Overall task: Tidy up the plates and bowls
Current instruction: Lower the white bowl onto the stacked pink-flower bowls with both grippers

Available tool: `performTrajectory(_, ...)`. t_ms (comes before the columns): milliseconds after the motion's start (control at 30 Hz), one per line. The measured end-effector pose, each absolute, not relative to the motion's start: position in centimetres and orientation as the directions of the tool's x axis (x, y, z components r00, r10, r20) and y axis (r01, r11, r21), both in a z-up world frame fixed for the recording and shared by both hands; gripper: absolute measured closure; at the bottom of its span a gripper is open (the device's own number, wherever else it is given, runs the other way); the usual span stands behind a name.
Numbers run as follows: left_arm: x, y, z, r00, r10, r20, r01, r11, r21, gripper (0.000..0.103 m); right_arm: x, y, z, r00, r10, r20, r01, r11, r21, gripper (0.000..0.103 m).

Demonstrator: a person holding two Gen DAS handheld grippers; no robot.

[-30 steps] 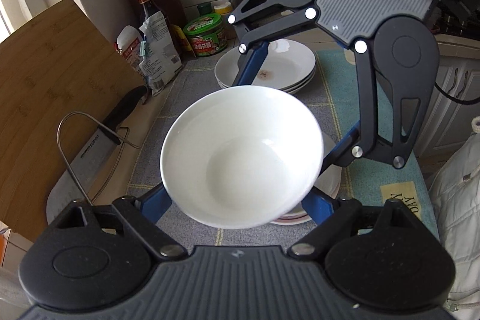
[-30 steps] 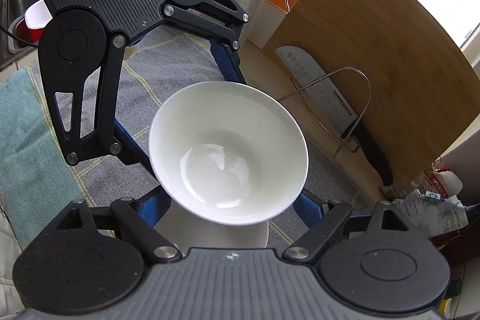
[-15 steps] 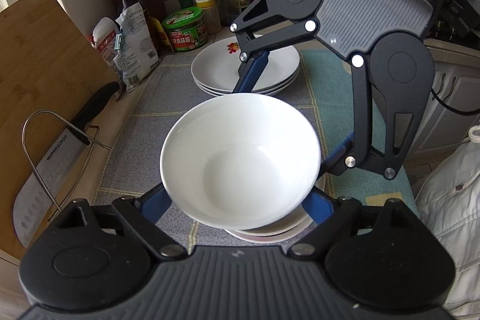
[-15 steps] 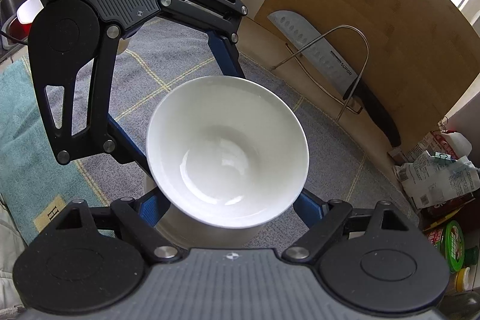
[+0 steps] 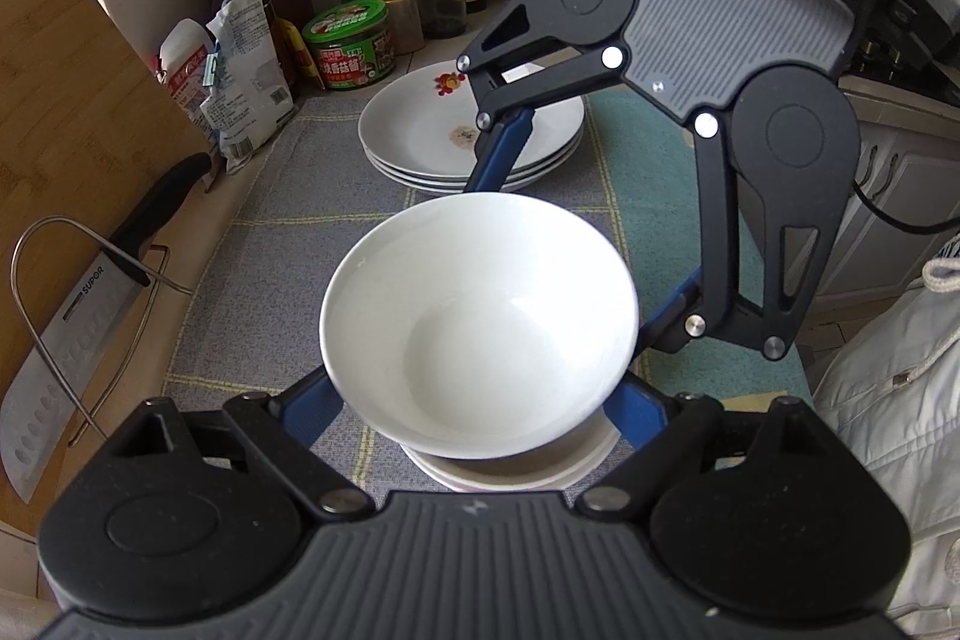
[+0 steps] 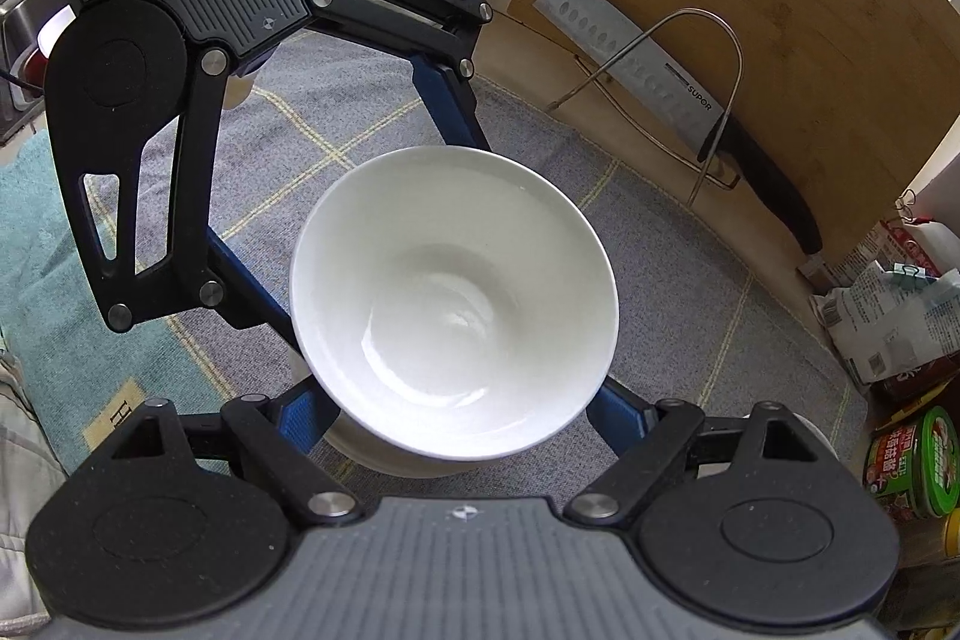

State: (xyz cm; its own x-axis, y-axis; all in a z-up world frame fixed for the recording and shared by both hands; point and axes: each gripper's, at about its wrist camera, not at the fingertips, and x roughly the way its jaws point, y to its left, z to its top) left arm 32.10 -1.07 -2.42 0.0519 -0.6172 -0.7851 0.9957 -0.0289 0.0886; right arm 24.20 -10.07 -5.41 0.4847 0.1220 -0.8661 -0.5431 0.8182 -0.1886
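A white bowl [image 5: 480, 328] is held between both grippers, one from each side. My left gripper [image 5: 480, 400] grips it with its blue fingers [image 5: 312, 406] under the near rim. My right gripper [image 6: 456, 418] grips it the same way from the opposite side; the bowl also shows in the right wrist view [image 6: 453, 304]. The bowl hangs just above a stack of white bowls [image 5: 510, 466] on the cloth. A stack of white plates [image 5: 432, 142] with a small red pattern sits further back.
A grey checked cloth [image 5: 288, 244] and a teal towel [image 5: 654, 196] cover the counter. A cleaver [image 5: 72, 328] leans in a wire rack against a wooden cutting board [image 5: 66, 76]. Bottles, a green tub [image 5: 348, 46] and packets stand by the wall.
Both grippers have carried the bowl back from the plates and lowered it over the bowl stack, which now shows right under it.
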Motion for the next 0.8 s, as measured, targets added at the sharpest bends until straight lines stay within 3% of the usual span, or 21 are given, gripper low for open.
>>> performTrajectory(800, 32.43, -1.32, -2.19, 0.013, -0.591, -0.806, 0.999, -0.022, 0.032, 0.010, 25.08, -10.31, -5.11, 0.445, 0.144, -0.884, -0.581, 0.798, -0.163, 0.012)
